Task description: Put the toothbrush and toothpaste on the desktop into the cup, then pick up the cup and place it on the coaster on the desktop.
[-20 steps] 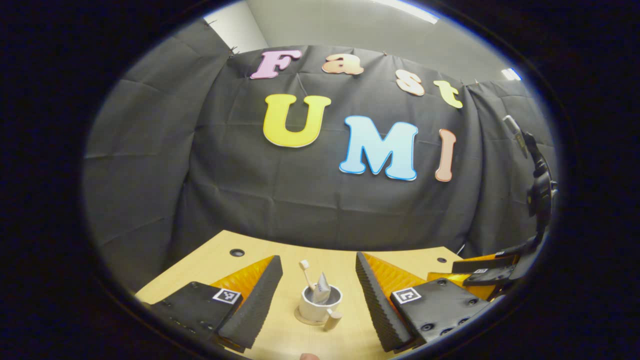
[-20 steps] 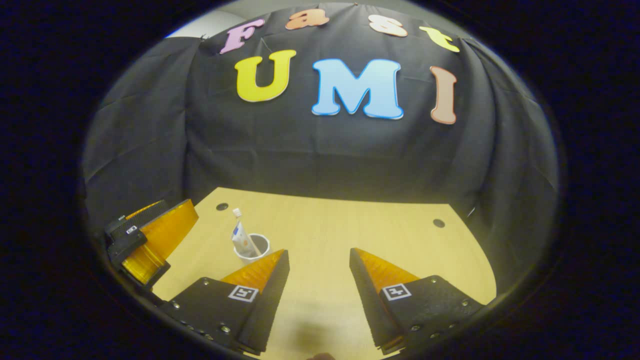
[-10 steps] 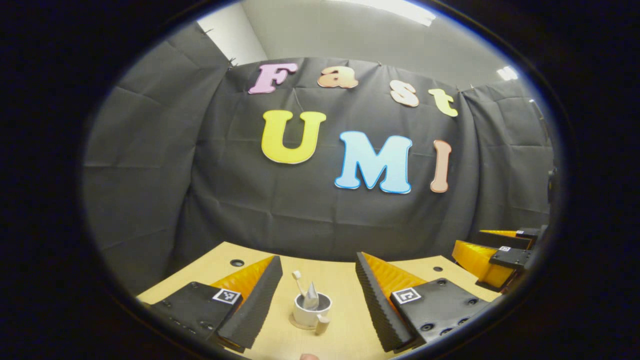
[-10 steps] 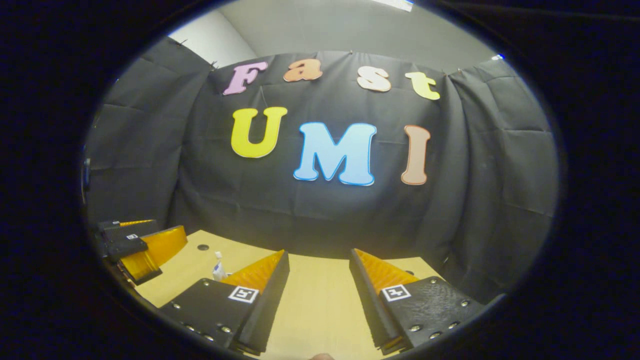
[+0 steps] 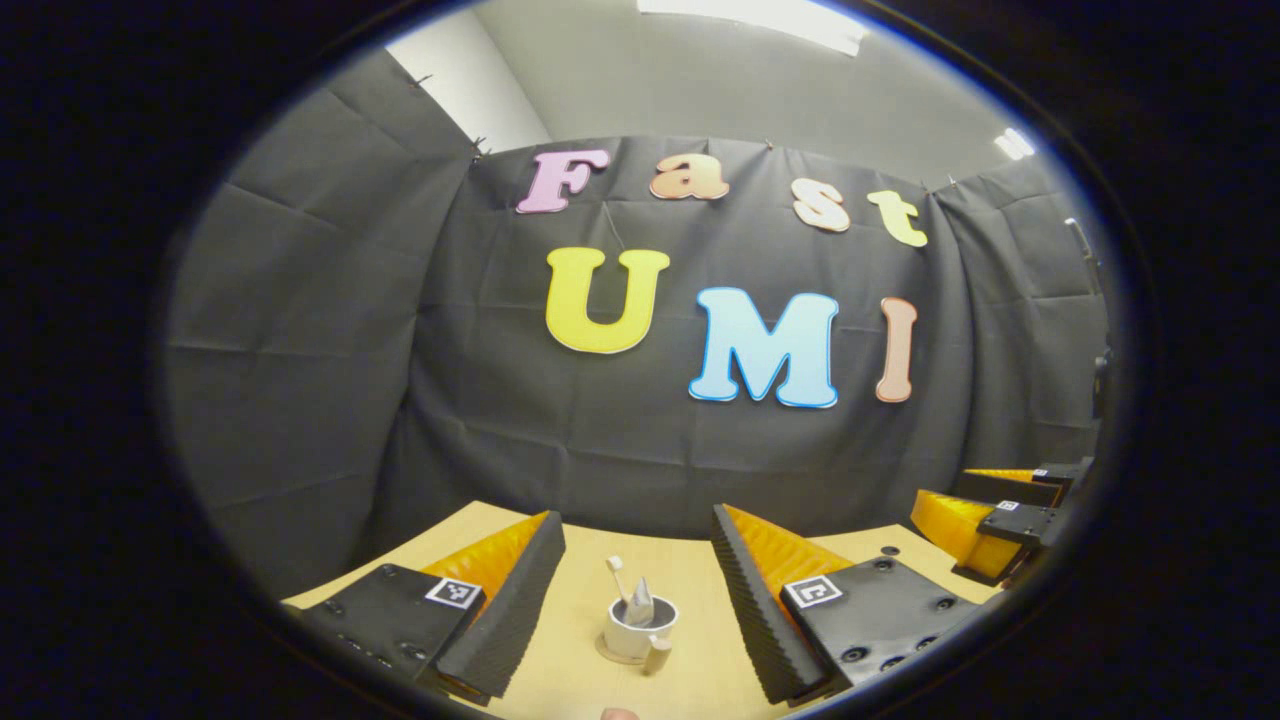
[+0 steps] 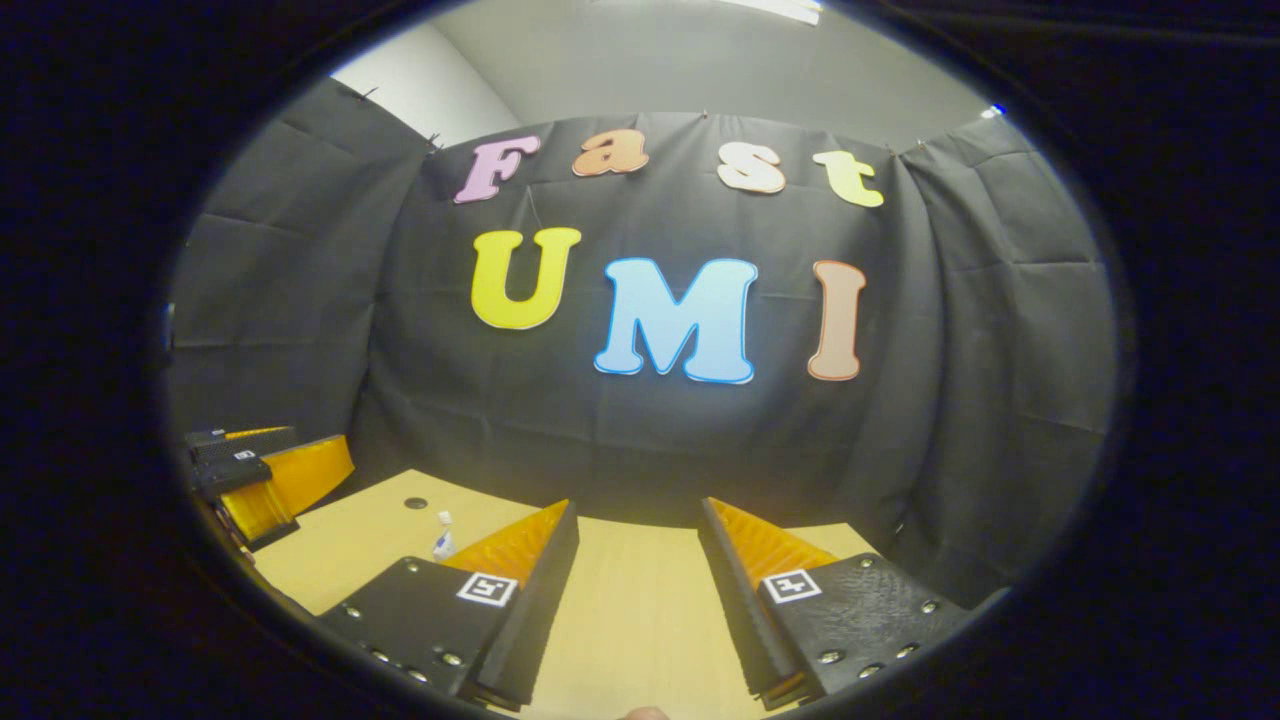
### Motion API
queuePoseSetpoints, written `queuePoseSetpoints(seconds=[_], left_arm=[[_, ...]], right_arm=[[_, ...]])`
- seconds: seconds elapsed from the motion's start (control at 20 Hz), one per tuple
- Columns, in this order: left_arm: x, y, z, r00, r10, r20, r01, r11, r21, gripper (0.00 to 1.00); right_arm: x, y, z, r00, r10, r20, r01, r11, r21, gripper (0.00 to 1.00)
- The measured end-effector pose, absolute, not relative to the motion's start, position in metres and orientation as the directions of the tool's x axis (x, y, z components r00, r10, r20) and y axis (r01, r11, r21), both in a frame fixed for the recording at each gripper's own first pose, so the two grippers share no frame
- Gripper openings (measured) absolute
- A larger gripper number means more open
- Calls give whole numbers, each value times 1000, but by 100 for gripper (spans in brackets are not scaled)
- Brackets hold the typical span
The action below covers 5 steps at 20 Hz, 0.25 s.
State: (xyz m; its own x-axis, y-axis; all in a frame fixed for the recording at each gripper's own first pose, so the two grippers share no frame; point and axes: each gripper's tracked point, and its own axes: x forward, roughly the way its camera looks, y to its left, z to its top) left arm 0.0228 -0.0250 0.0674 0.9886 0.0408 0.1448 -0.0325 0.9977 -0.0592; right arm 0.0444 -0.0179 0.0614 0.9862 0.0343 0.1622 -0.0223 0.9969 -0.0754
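So the cup sits on the round coaster on the pale wood desktop, w/ the toothbrush and toothpaste standing up inside it. In the left gripper view it's out front, between the two fingers but not touching them.

The left gripper is spread wide, nothing in it. The right gripper is wide too and holds nothing; bare wood lies between its fingers.

The cup looks white, smooth and hard, prob. ceramic, so it could slip and could chip if bumped. Its stubby handle points toward the camera. Best hold: squeeze the round wall from both sides, low down, or take the handle. The brush is thin and stiff. The tube is soft and light, w/ a flat crimped top. Both lean loose, so a tilt may tip them out.

In the right gripper view, just the tube's top peeks past the left finger.
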Motion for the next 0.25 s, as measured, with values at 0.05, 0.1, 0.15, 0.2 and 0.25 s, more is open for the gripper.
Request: queuePoseSetpoints(seconds=[0.05,0.1,0.15,0.2,0.25], left_arm=[[22,-27,68,988,41,148,-33,998,-56,99],[21,-29,70,988,42,152,-34,998,-54,99],[21,-30,73,987,42,156,-34,998,-54,94],[20,-31,73,986,45,159,-36,998,-56,94],[20,-31,74,986,46,163,-37,998,-59,94]], right_arm=[[43,-18,60,987,38,158,-26,997,-76,74],[43,-18,59,987,42,153,-30,996,-78,74],[43,-18,59,987,44,153,-32,996,-80,74],[42,-19,58,987,46,151,-33,996,-84,74],[42,-17,59,987,49,154,-36,996,-88,75]])
